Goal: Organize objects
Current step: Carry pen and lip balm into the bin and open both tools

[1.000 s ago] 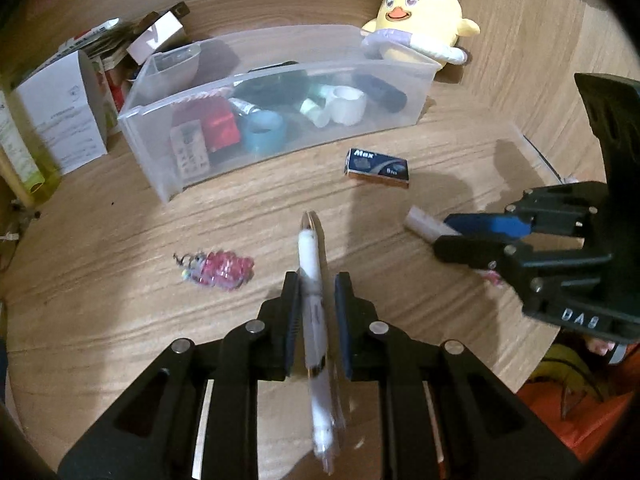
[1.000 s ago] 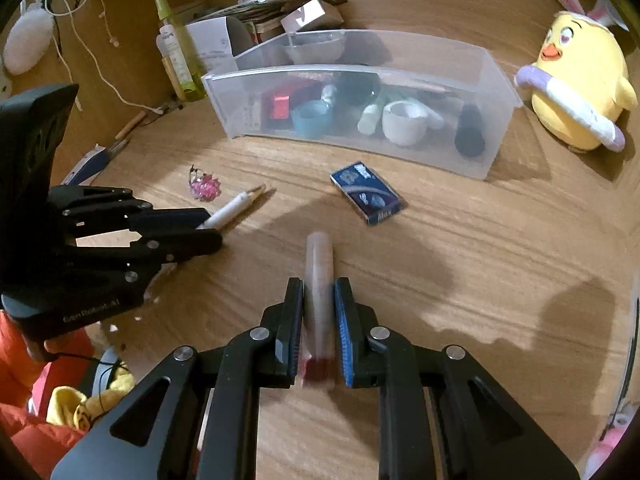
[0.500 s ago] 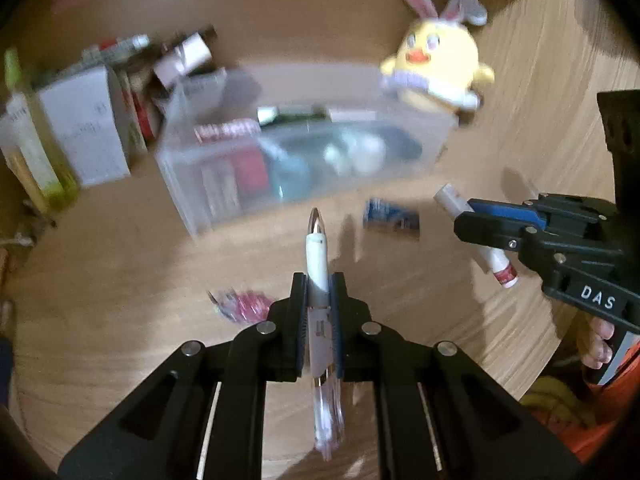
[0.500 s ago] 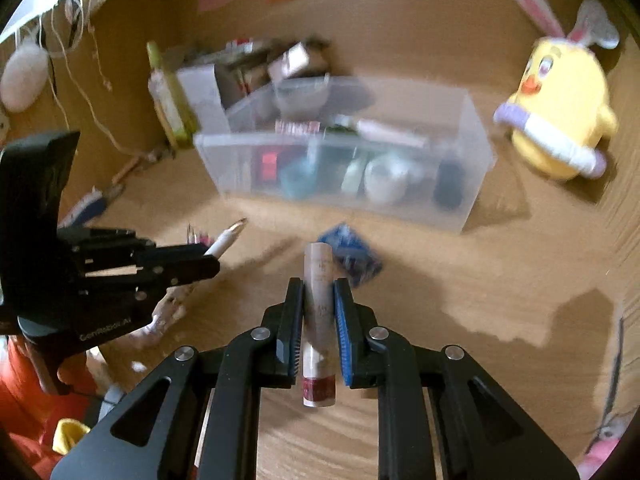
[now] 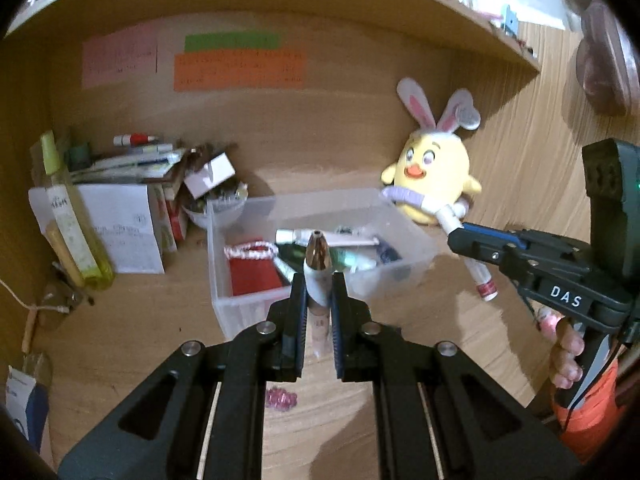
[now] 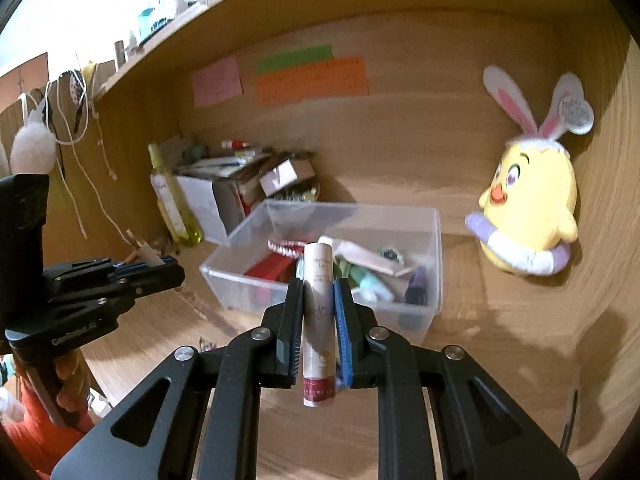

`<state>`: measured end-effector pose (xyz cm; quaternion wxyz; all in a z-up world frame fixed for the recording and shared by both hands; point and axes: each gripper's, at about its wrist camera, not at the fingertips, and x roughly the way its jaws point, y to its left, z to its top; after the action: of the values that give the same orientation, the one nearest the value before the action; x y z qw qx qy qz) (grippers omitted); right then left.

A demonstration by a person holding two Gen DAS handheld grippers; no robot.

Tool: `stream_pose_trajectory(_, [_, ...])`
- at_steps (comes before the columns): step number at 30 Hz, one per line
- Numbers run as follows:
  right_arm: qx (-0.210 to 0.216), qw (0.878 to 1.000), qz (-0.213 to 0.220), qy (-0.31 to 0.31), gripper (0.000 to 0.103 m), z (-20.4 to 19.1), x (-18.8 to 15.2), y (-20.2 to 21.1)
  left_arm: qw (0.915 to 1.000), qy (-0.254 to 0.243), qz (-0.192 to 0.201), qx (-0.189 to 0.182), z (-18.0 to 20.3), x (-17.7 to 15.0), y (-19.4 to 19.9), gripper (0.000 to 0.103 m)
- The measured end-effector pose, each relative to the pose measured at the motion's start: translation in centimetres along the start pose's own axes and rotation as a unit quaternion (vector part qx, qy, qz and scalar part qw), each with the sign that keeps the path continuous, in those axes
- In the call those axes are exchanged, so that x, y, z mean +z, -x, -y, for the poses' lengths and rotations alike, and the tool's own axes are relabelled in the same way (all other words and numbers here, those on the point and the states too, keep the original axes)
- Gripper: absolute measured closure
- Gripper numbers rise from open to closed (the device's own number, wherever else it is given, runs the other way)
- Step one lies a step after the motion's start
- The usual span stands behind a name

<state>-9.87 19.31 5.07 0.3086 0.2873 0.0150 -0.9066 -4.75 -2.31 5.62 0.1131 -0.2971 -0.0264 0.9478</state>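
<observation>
My left gripper is shut on a white pen with a copper tip, held in the air and pointing at the clear plastic bin. My right gripper is shut on a white tube with a dark red end, also lifted, in front of the same bin. In the left wrist view the right gripper appears at the right with the tube hanging out of it. The left gripper shows at the left of the right wrist view.
The bin holds a red pouch, tubes and other small items. A yellow chick plush stands right of it. Boxes, papers and a yellow-green bottle crowd the back left. A pink charm lies on the desk under my left gripper.
Both grippers have risen from the desk with the pen and the tube and tipped up, so the back wall and shelf now show. The bin sits lower and closer in both views.
</observation>
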Motion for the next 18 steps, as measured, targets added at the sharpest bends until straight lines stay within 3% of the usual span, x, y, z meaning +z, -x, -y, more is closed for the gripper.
stream_pose_trajectory(7, [0.007,1.000,0.015,-0.004,0.089,0.1,1.8,-0.6,0.9999,0.003,0.017,-0.003,0.1,1.7,-0.2,0.093])
stream_pose_trajectory(18, [-0.017,0.999,0.023,-0.027,0.089,2.3,5.0,-3.0,0.9995,0.012,0.026,0.013,-0.5,5.8,-2.3,0.093])
